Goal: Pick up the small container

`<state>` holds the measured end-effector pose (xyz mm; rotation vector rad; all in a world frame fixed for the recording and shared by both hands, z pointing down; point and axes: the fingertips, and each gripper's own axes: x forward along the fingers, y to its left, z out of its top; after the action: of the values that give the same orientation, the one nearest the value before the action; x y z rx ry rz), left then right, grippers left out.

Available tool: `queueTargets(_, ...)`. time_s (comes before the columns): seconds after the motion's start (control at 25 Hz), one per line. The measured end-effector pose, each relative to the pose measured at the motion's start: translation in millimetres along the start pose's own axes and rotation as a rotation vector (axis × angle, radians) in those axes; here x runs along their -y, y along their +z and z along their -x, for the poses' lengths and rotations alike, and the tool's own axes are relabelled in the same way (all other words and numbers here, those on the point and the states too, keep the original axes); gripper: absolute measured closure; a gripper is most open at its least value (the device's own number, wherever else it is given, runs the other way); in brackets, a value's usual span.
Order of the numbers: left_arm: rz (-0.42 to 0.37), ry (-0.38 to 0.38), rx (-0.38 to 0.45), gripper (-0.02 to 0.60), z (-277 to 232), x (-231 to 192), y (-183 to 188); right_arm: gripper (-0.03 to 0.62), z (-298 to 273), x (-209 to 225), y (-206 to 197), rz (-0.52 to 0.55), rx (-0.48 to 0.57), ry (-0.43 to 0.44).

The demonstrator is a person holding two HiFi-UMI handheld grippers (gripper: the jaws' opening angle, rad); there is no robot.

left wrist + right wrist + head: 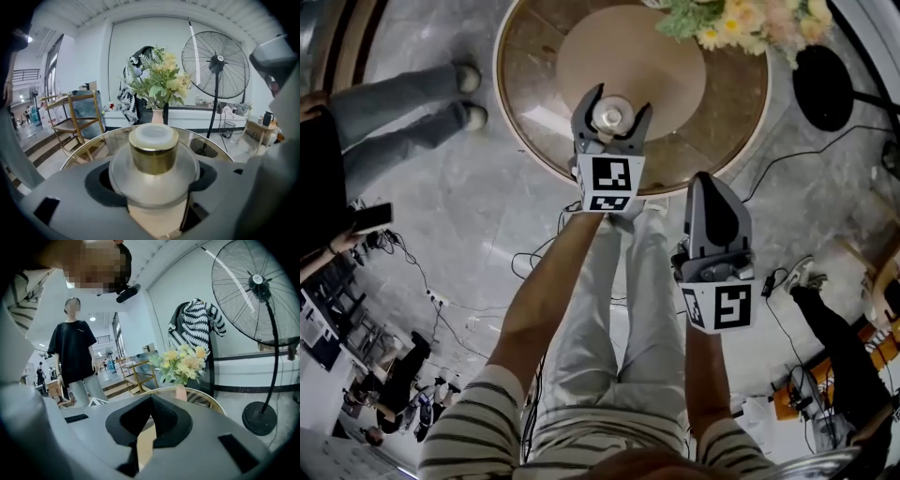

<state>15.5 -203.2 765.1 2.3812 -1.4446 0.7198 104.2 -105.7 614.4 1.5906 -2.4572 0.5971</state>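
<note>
Round glass table (pixel 534 56) below you: your left gripper (pixel 622 100) clamps the small container (pixel 153 154) at the table's middle, so only the lift seems left. Your right gripper (pixel 712 187) hangs closed, empty.

The left gripper (pixel 622 101) is held forward on an outstretched, bare left forearm (pixel 539 309). Its jaws stand wide, with the pads against either side of the small container (pixel 154 159) between them. Behind that claw and to its right, the right gripper (pixel 710 180) points forward with its jaws pressed together and nothing between them. It sits on a right forearm (pixel 705 375) drawn closer to the body.
</note>
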Motion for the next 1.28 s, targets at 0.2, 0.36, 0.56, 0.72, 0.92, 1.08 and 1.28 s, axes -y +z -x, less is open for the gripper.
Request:
queueTargets(0.2,0.021,0.016,0.023,0.250,35,-6,33,0.586,13,-15,24,0.028,0.009,0.008)
queueTargets(0.36,0.031,0.016,0.028,0.250,69,-9,59,0.586,25,-33,43,0.031,0.007,0.027)
queueTargets(0.56,0.025,0.019,0.058,0.250,109,-9,92,0.586,40,-51,72,0.057,0.034,0.028)
queueTargets(0.72,0.029,0.015,0.069,0.250,152,-4,114,0.586,60,-69,96,0.055,0.055,0.018)
queueTargets(0.92,0.046,0.022,0.089,0.250,205,-7,151,0.586,82,-92,129,0.080,0.077,0.031)
queueTargets(1.08,0.051,0.023,0.100,0.250,242,-8,179,0.586,95,-105,156,0.081,0.091,0.035)
queueTargets(1.28,0.047,0.022,0.115,0.250,286,-3,212,0.586,116,-119,188,0.094,0.103,0.047)
